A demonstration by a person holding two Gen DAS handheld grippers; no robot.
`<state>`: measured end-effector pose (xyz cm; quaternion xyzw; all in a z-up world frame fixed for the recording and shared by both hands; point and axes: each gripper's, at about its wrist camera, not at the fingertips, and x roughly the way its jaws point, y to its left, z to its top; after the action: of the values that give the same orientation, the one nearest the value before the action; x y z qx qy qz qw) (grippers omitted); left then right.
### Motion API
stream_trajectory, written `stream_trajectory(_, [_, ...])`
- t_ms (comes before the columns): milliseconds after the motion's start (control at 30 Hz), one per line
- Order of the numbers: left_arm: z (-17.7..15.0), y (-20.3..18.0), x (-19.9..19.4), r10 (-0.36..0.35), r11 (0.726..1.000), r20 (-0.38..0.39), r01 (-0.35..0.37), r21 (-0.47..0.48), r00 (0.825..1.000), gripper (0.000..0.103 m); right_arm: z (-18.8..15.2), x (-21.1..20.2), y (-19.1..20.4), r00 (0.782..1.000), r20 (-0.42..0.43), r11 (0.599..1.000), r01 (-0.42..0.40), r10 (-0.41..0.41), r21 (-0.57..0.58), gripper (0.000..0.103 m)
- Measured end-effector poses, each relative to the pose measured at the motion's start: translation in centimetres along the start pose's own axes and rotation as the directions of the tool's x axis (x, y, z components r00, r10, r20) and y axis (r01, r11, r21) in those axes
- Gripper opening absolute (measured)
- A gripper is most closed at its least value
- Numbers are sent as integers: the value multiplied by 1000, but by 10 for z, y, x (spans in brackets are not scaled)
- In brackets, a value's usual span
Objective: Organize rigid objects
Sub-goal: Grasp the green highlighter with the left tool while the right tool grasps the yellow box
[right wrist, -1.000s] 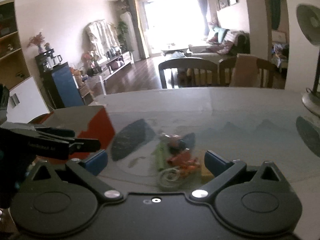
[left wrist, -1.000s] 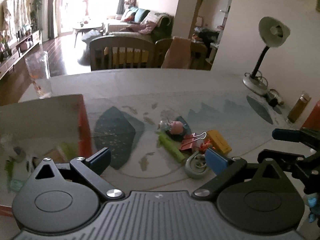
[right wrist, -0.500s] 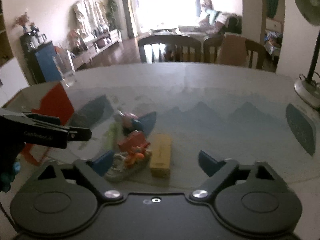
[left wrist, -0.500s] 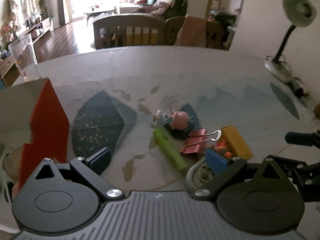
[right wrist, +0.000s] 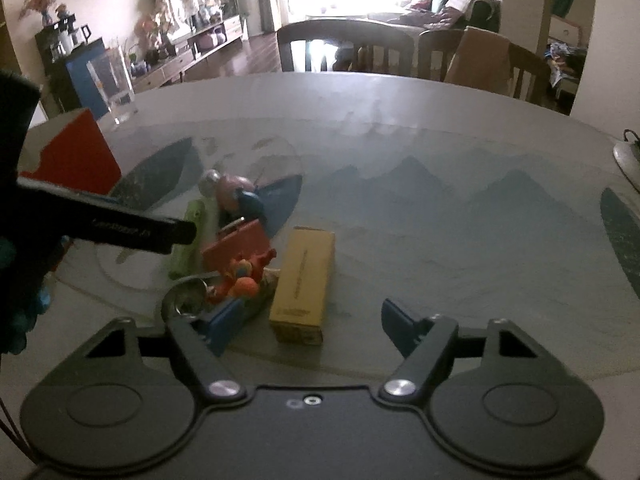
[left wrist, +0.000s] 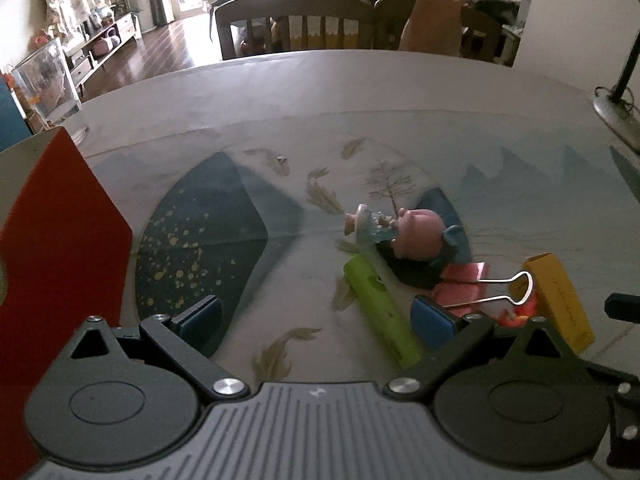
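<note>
- One right gripper (right wrist: 314, 318): its two blue pads stand apart and its jaws are closing. The near end of the yellow box (right wrist: 304, 286) lies between them, and neither pad touches it.
- One left gripper (left wrist: 316, 316): the jaws are wide apart with nothing held. The green tube (left wrist: 380, 312) lies between the pads, touching neither.
- One table (right wrist: 440, 128), round and glass-topped over a painted cloth, carries everything.
- One cluster of small things sits in the middle of the table, six counted:
  - one yellow box, the rightmost of the cluster in both views;
  - one green tube, on the left side of the cluster;
  - one red binder clip (left wrist: 466, 284) with wire handles, between tube and box;
  - one pink pig figure (left wrist: 420, 234), behind the clip, at the far end of the cluster;
  - one small orange and red toy (right wrist: 244, 276), just beside the box, nearer than the clip;
  - one metal ring (right wrist: 186, 300), nearest of all, partly hidden by the right gripper's left pad.
- One red box (left wrist: 60, 260) stands at the left edge of the table, well apart from the cluster.
- One clear glass vase (right wrist: 112, 84) stands behind the red box.
- One lamp base (left wrist: 616, 110) sits at the table's right edge.
- Chairs (right wrist: 344, 50) stand behind the table; two backs show clearly.
</note>
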<state>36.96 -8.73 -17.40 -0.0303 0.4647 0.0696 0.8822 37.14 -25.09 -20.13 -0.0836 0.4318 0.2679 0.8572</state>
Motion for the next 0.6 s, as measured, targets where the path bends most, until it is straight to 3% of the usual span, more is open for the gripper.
stream_trajectory(433, [-2,-4,15,23,1000,-17,-23,-7,1000,100,7,21,-5,999,-30,1000,16,-16,-10,56])
stream_trajectory(600, [-4,-7,10,-19,1000,-2,19,11,1000,80,9,25,-5,999,-33,1000,7,-7,-12,47])
